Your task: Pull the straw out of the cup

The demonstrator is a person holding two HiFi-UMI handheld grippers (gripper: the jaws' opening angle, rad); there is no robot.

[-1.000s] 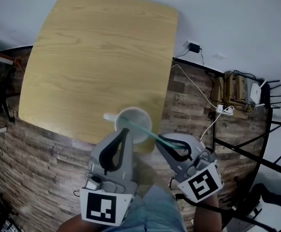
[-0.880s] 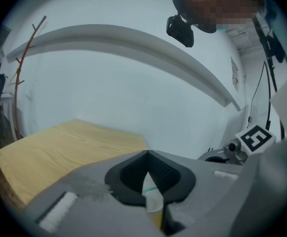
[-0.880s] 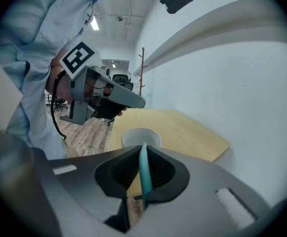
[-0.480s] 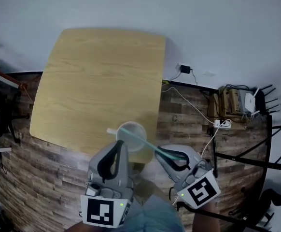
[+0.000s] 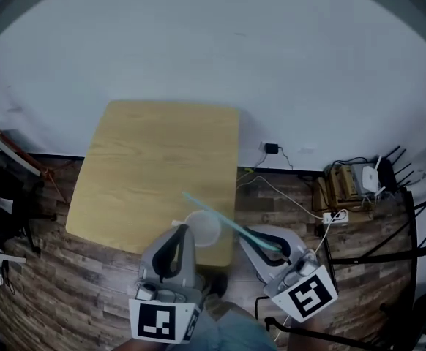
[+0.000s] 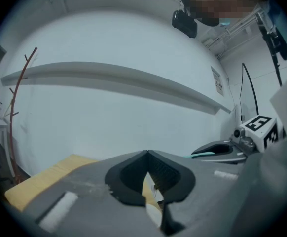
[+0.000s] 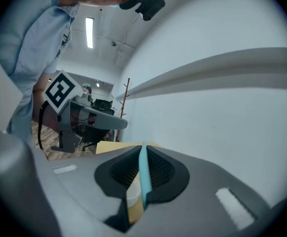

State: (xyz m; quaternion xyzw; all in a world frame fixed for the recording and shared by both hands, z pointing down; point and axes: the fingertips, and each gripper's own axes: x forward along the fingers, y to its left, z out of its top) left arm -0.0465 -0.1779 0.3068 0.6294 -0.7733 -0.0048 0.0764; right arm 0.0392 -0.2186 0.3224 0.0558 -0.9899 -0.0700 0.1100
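Right tool (image 7: pixel 143 151): jaws pinched tight on a teal straw (image 7: pixel 144 177), its length reaching out past the tips.
Left tool (image 6: pixel 147 154): tips together, nothing between them, close by the cup's left side.
Straw: slanting above the white cup (image 5: pixel 203 227), far end outside it.
Cup: upright near the front edge of the wooden worktop (image 5: pixel 147 152).
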